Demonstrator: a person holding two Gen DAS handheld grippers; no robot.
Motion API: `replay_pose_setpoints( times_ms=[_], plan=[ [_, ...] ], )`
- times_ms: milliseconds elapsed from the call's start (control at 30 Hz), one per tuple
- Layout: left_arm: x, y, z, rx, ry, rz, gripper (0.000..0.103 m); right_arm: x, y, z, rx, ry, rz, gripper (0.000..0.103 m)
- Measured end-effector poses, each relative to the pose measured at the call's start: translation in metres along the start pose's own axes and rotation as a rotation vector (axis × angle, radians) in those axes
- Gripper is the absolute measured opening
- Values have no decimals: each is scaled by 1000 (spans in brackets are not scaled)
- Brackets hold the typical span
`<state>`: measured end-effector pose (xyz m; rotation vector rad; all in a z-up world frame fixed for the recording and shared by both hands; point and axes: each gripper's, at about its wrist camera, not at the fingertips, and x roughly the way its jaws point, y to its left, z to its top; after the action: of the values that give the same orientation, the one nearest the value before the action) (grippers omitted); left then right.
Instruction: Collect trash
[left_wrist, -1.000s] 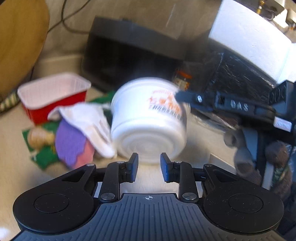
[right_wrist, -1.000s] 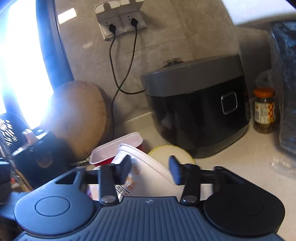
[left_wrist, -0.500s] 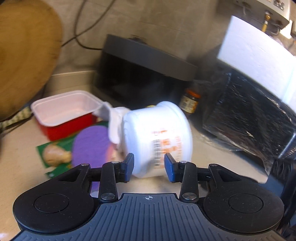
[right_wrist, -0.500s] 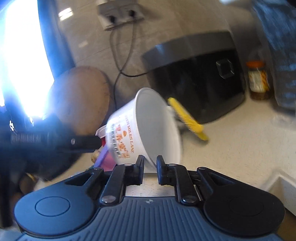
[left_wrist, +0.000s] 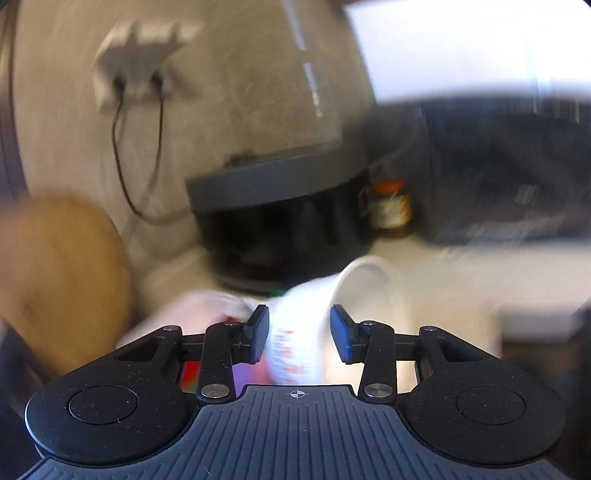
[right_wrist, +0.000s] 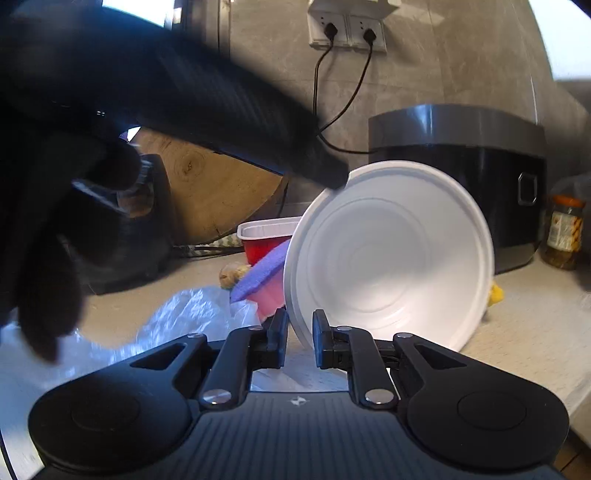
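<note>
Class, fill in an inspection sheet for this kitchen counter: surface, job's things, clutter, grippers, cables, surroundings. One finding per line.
Surface: pale speckled counter.
Job's things: white bowl tipped on its side; red tray; purple sponge; clear plastic bag.
Clutter: jar, yellow scrap.
Grippers: right gripper shut on the bowl's rim; left gripper open, jaws just widened, pads clear of the bowl.
Cables: two black cords plugged into the wall socket.
Surroundings: rice cooker, wooden board, grey wall.
</note>
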<state>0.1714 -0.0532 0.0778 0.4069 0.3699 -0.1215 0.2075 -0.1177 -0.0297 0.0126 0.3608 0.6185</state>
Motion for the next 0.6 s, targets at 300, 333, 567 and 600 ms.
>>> replay_pose_setpoints(
  times_ms=[300, 333, 567, 600],
  plan=[
    [60, 11, -16, -89, 127, -2, 40, -41, -39, -2, 34, 2, -157, 64],
    [65, 15, -18, -112, 132, -8, 32, -43, -45, -1, 48, 21, -183, 65],
    [47, 56, -33, -337, 91, -26, 12, -50, -68, 7, 175, 205, -293, 76],
    [38, 63, -33, -346, 66, -12, 12, -52, -59, 8, 158, 207, -298, 86]
  ],
)
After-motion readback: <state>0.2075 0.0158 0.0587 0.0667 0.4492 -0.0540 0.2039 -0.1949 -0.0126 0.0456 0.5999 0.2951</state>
